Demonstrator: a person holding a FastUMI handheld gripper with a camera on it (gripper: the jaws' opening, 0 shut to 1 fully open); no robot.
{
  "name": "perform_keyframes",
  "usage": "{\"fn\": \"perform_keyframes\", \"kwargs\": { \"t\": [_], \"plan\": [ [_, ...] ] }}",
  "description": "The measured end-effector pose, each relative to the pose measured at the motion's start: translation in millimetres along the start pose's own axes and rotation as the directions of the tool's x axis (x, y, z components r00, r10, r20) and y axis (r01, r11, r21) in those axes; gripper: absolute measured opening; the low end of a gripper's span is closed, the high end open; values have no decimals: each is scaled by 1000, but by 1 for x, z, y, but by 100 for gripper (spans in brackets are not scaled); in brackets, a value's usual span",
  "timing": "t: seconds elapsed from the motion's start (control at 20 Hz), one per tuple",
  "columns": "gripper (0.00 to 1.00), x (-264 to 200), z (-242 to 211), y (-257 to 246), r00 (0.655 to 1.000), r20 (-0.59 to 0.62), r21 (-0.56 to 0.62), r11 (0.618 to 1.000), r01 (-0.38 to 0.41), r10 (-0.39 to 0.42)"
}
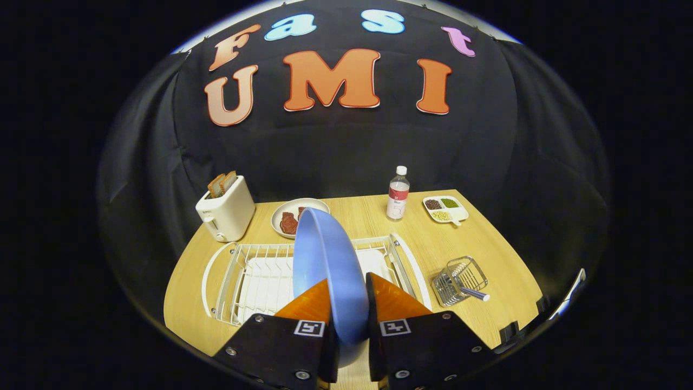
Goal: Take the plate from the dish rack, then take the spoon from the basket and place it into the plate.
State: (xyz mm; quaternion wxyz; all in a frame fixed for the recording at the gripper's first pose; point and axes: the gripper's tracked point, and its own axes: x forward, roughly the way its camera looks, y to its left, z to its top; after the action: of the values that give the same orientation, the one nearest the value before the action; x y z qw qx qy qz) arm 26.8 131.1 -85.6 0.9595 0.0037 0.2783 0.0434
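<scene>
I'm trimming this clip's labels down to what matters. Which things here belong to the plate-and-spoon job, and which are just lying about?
Part of the job:
plate, on edge between the fingers of the hand-held gripper, which is shut on it
dish rack
basket, tipped on its side
spoon, handle poking out of the basket

Just lying about:
toaster with bread
dish of meat
bottle
divided tray

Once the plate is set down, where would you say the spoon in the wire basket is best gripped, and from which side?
Probably by its handle end, which sticks out of the wire basket lying tipped on the table. Come from the open mouth side, since the wires cage the rest. For now the tongs are shut on the blue plate, held on edge over the dish rack.
</scene>
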Motion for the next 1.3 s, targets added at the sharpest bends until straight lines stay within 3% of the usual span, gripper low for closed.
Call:
{"fn": "perform_keyframes", "kwargs": {
  "t": [0.3,0.55,1.05,1.3],
  "plan": [
    [23,-52,-48,-19,992,-61,220,971,-93,109],
    [22,-69,-105,-29,977,-128,359,926,-115,171],
    [23,-47,-214,-3,894,-286,566,814,-132,344],
    [23,-23,-237,7,864,-326,597,793,-126,383]
  ]
}}
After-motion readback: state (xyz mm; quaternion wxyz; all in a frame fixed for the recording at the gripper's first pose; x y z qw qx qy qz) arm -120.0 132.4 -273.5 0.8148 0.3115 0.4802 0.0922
